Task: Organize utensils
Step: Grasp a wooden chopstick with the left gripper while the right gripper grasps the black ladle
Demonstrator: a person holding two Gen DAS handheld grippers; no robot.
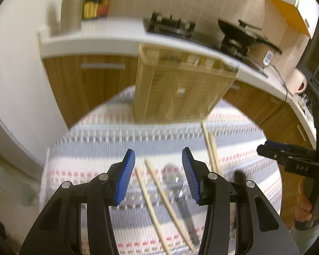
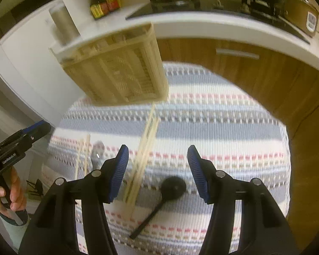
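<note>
- The striped woven tablecloth (image 2: 202, 116) is carrying a beige slatted plastic utensil basket (image 2: 117, 72) at its far edge.
- The right gripper (image 2: 157, 172) is hovering with jaws apart and empty over pale wooden chopsticks (image 2: 142, 155) and a black spoon (image 2: 172, 188).
- The left gripper (image 1: 158, 174) is hanging half-open, gripping nothing, above another chopstick pair (image 1: 157, 193) and a metal spoon (image 1: 176, 182).

We look from 2 fisheye cameras, 1 behind each hand-held gripper, both tilted steeply down and close over the striped cloth (image 1: 108, 140). Both share the beige basket (image 1: 180, 89), the chopsticks (image 2: 142, 148) and the kitchen counter (image 2: 202, 25) behind.
</note>
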